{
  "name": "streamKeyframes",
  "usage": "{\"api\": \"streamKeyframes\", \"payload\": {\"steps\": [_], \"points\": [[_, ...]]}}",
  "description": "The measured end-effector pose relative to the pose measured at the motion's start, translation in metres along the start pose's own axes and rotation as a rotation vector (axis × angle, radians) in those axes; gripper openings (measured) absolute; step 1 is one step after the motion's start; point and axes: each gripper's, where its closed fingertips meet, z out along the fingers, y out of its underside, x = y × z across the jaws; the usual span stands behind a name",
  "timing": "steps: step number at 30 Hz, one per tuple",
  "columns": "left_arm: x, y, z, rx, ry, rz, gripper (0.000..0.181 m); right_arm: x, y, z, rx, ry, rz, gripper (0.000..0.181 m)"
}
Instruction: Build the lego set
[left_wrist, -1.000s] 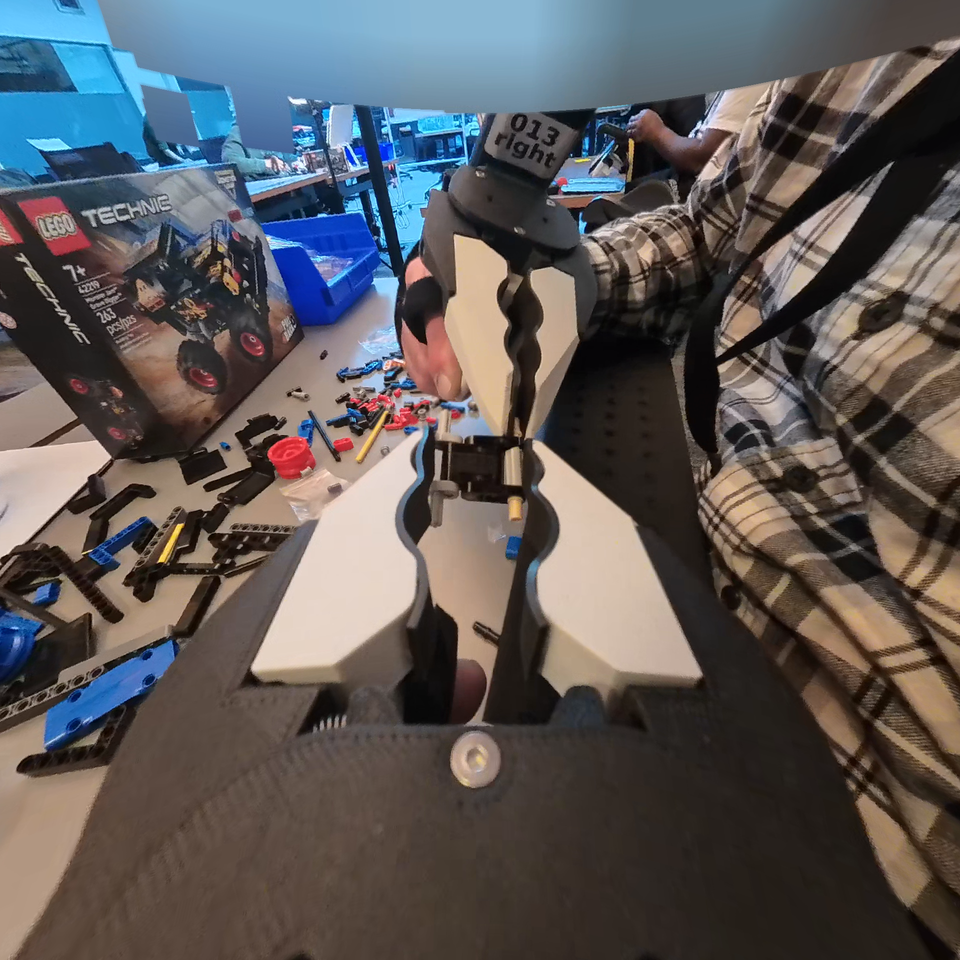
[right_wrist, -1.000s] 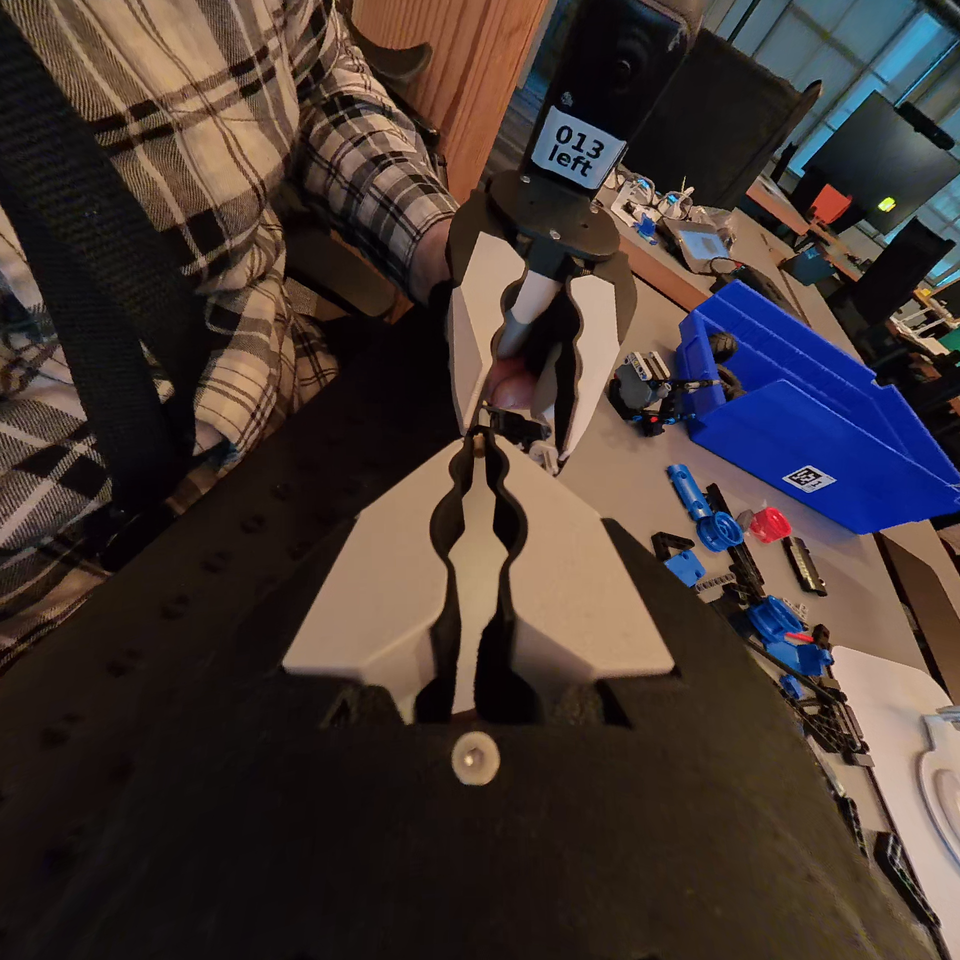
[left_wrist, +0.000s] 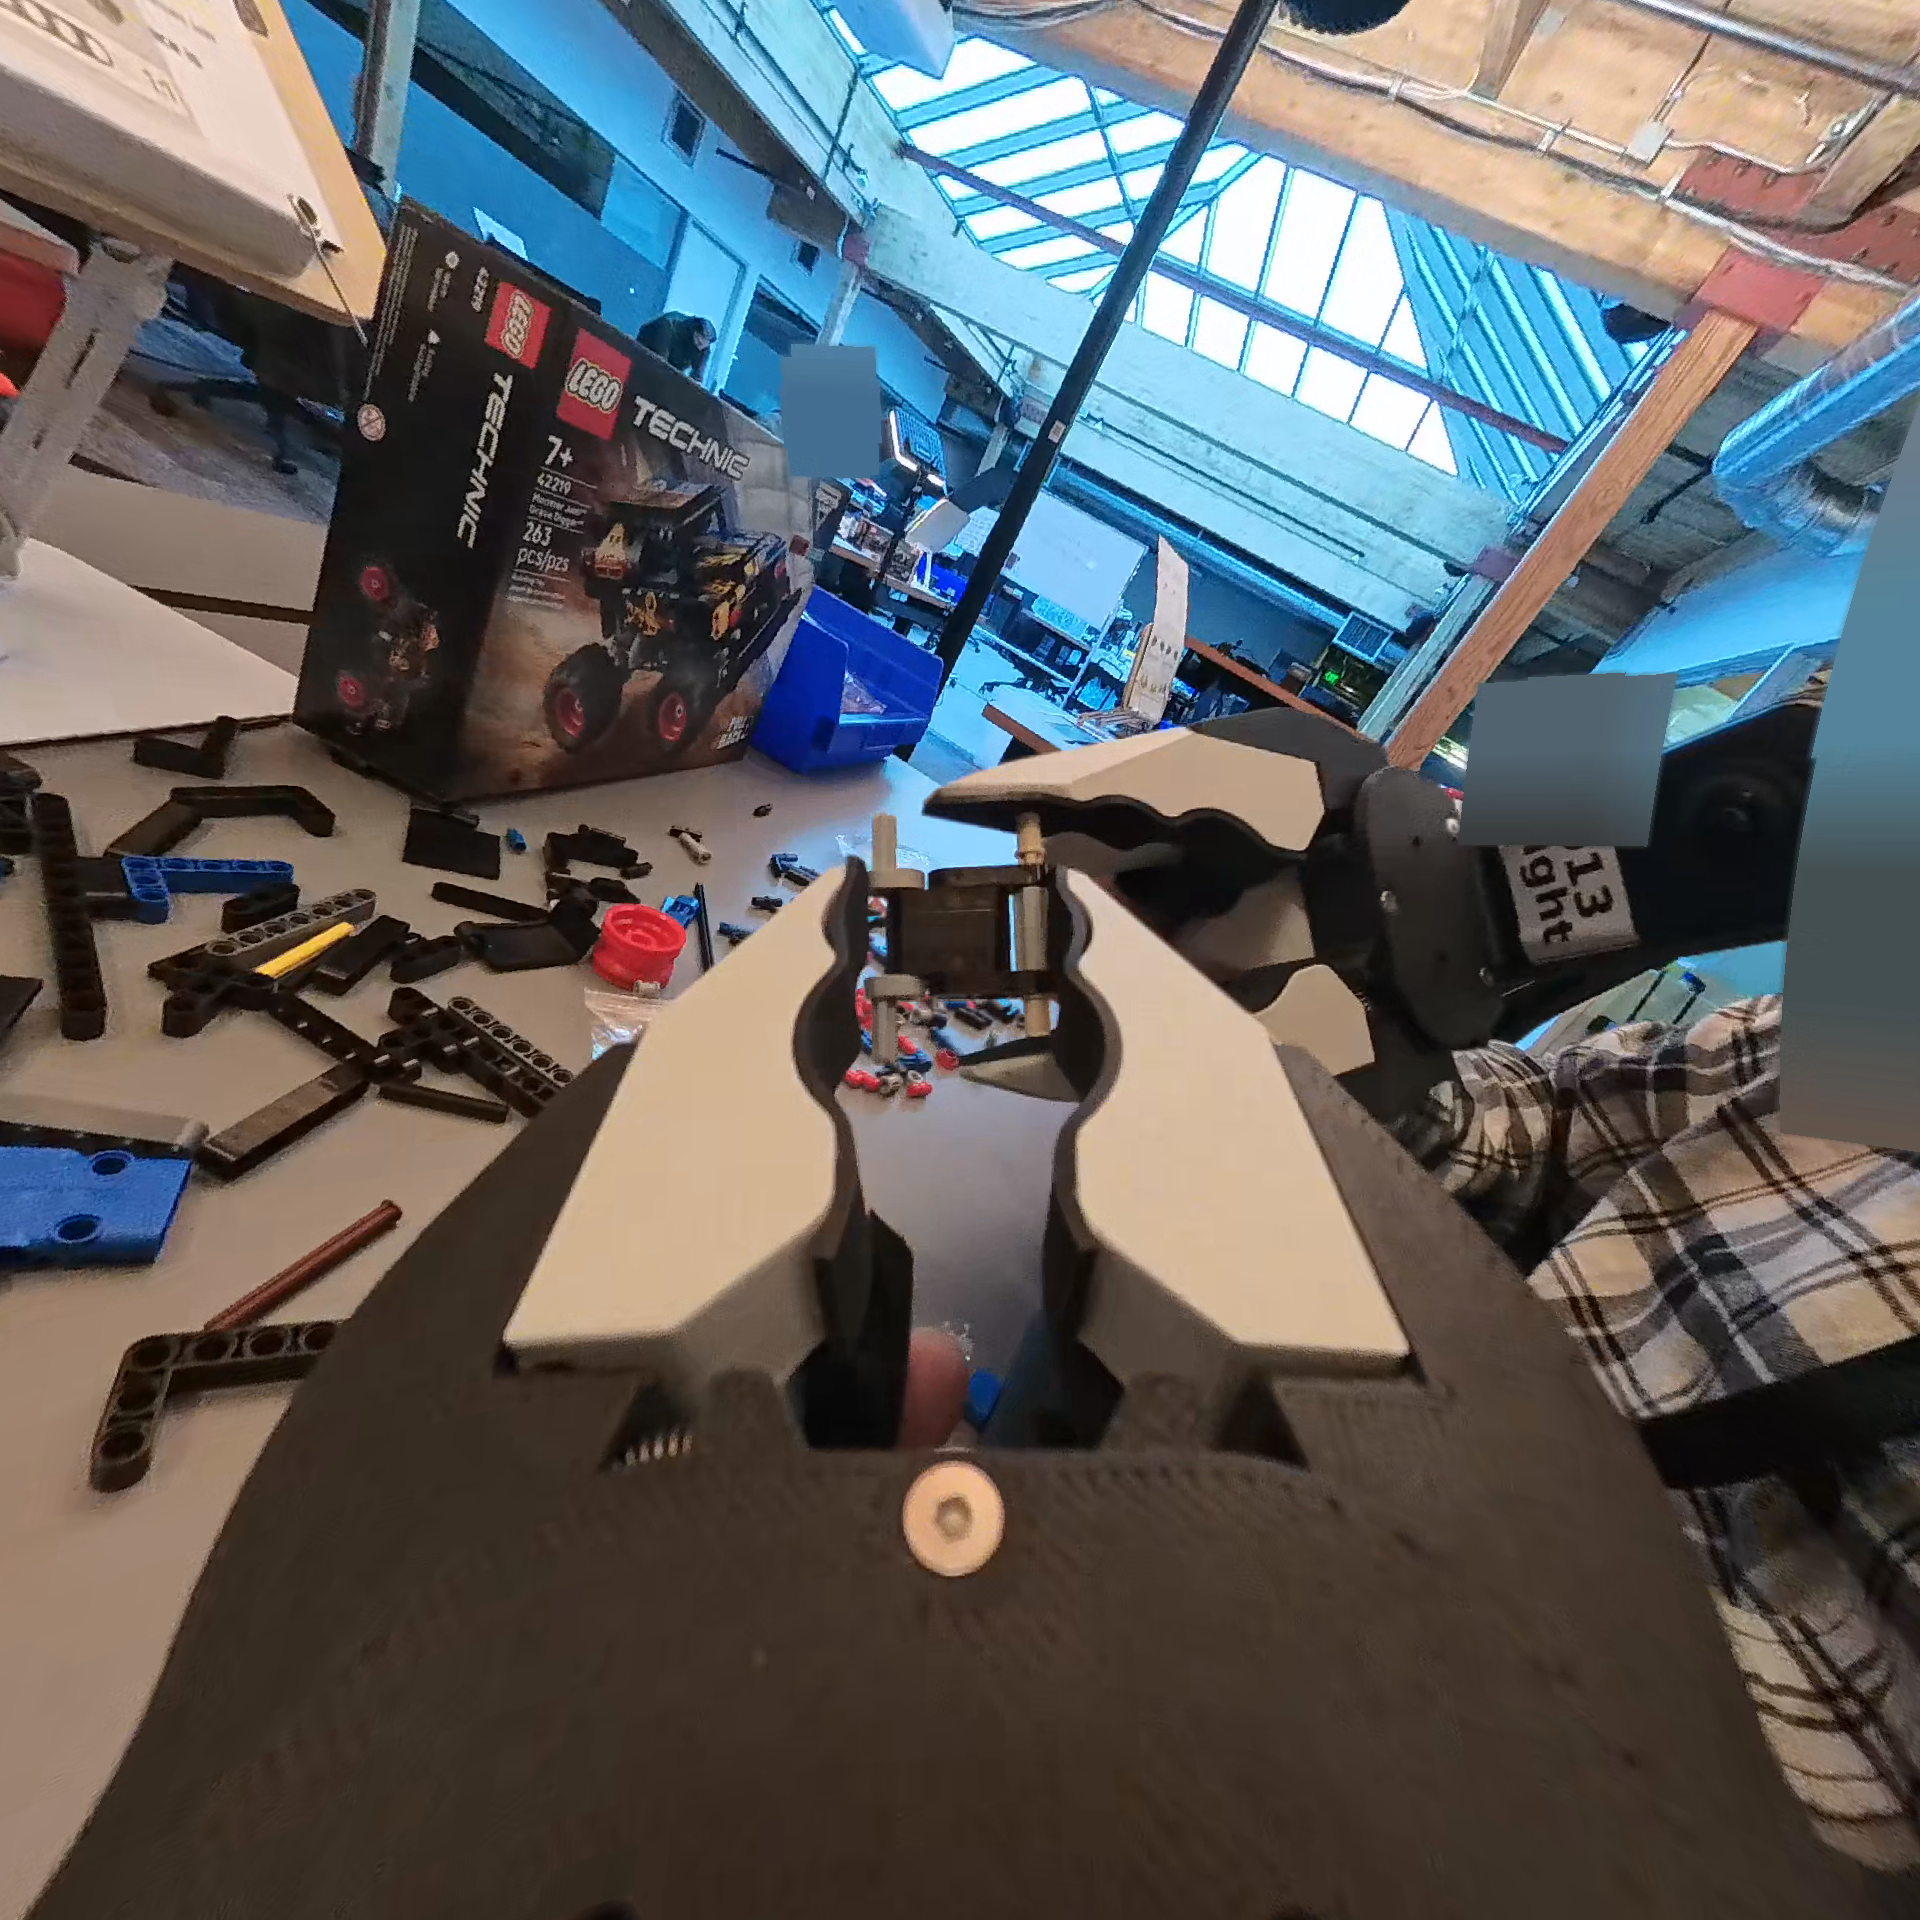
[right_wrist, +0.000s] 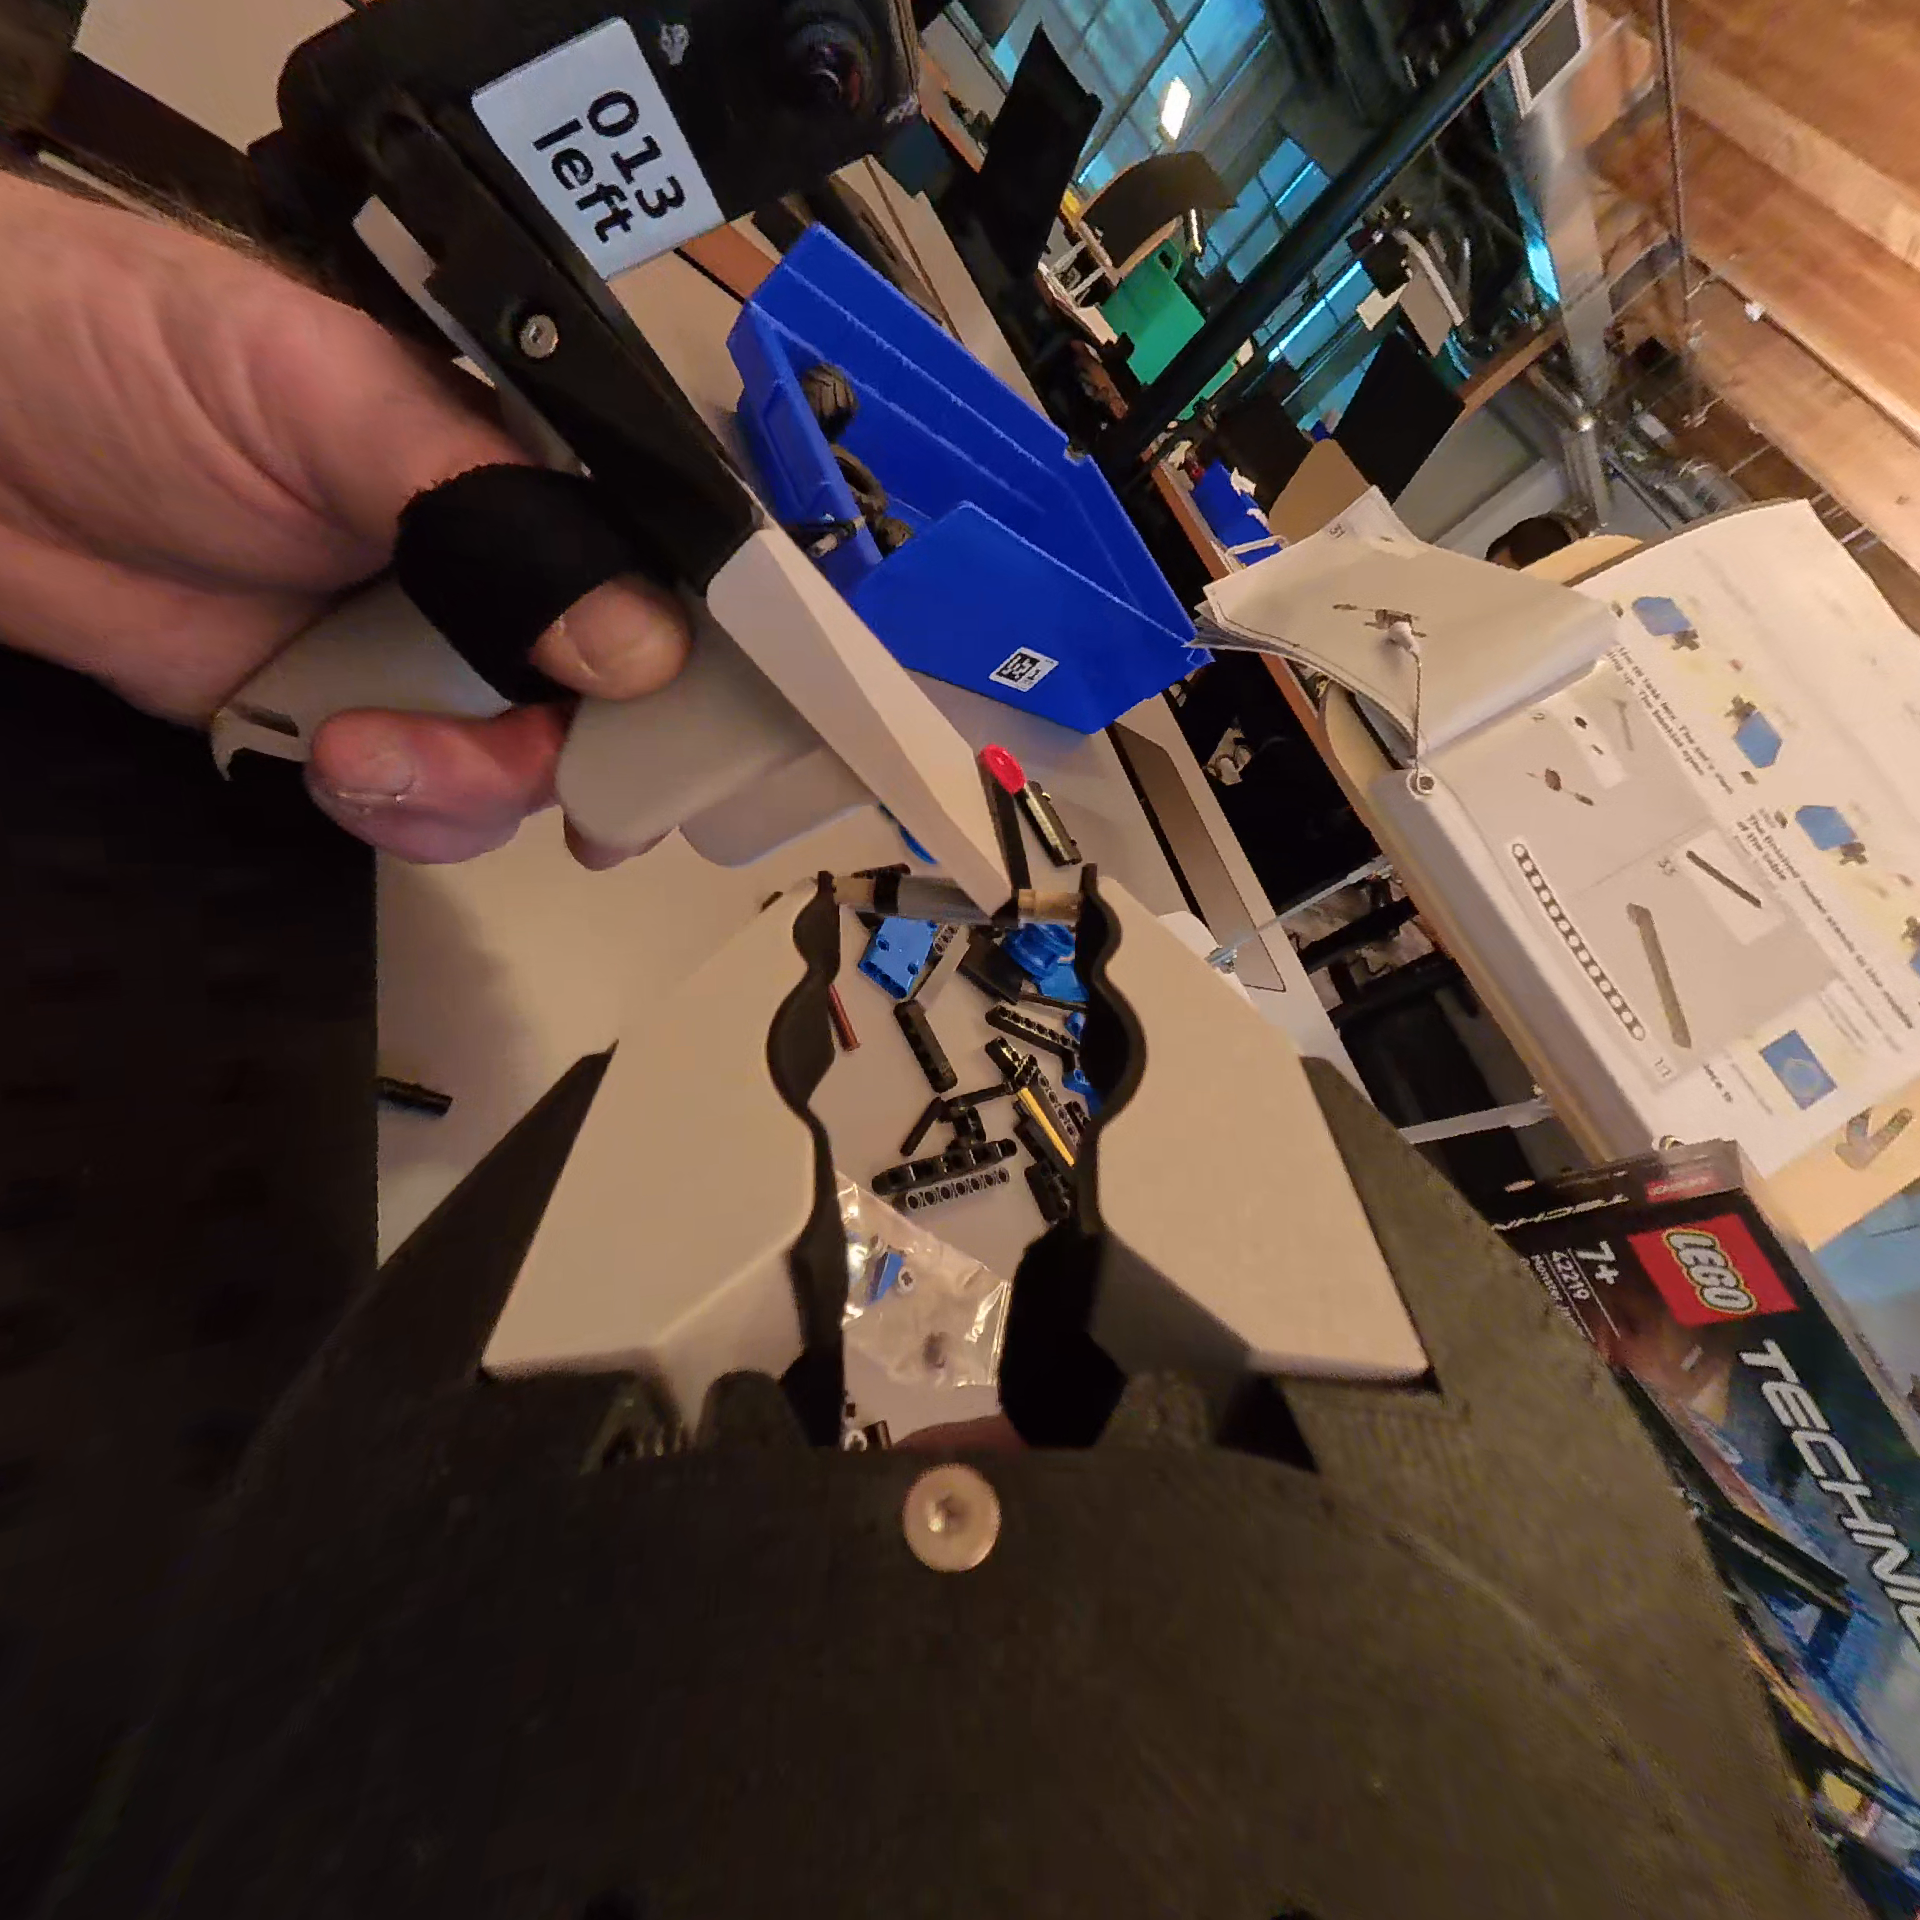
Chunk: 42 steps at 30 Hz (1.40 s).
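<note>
My left gripper (left_wrist: 961, 894) is shut on a small black assembly (left_wrist: 951, 930) with grey pins and holds it above the table. My right gripper (left_wrist: 987, 935) comes in from the right, turned on its side. Its upper finger (left_wrist: 1122, 784) touches the tan top end of the assembly's upright axle, and its lower finger (left_wrist: 1299, 1023) lies under the bottom end. In the right wrist view my right gripper (right_wrist: 954, 899) spans the grey and tan axle (right_wrist: 935, 896) end to end, with both tips against it. The left gripper's finger (right_wrist: 831, 675) crosses from the upper left.
The set's box (left_wrist: 561, 561) and a blue bin (left_wrist: 852, 686) stand at the back of the table. Black beams (left_wrist: 312, 987), a red wheel hub (left_wrist: 639, 940) and a blue panel (left_wrist: 83, 1195) lie to the left. An instruction booklet (right_wrist: 1662, 831) is propped up at the right. The tips of both grippers are at nearly the same place. Between my left fingertips and the blue panel (left_wrist: 83, 1195) there is roughly 15 cm. My right wrist view (right_wrist: 905, 963) looks at it from another angle.
Both grippers have tilted upward. The right gripper has swung from head-on to the side and widened from shut, so it spans the axle. The left gripper still holds the assembly.
</note>
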Motion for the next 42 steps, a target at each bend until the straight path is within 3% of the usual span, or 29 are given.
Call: {"api": "streamKeyframes", "payload": {"steps": [8, 13, 17, 21, 27, 35, 40, 42], "points": [[-0.004, 0.003, 0.001, -0.012, 0.002, -0.015, 0.032, -0.003, 0.005, 0.002, -0.031, -0.046, -0.051, 0.04], [-0.003, -0.011, -0.004, -0.006, 0.043, -0.027, 0.033, 0.007, -0.005, 0.004, 0.054, -0.088, 0.104, 0.041], [-0.005, -0.01, -0.012, -0.097, 0.074, -0.023, 0.046, 0.01, -0.009, 0.003, 0.106, -0.152, 0.17, 0.041], [-0.003, -0.003, -0.017, -0.202, 0.107, -0.008, 0.053, -0.003, -0.013, 0.01, 0.084, -0.163, 0.028, 0.042], [-0.008, 0.001, -0.024, -0.286, 0.1, 0.114, 0.038, -0.015, -0.025, 0.029, 0.06, -0.132, -0.146, 0.042], [-0.03, 0.001, -0.039, -0.414, 0.049, 0.271, 0.038, -0.018, -0.02, 0.043, 0.077, -0.143, -0.098, 0.045], [-0.043, 0.017, -0.043, -0.588, 0.035, 0.406, 0.038, -0.013, -0.007, 0.043, 0.077, -0.167, -0.029, 0.055], [-0.048, 0.02, -0.041, -0.623, 0.032, 0.445, 0.038, -0.014, 0.002, 0.042, 0.067, -0.179, -0.013, 0.051]]}}
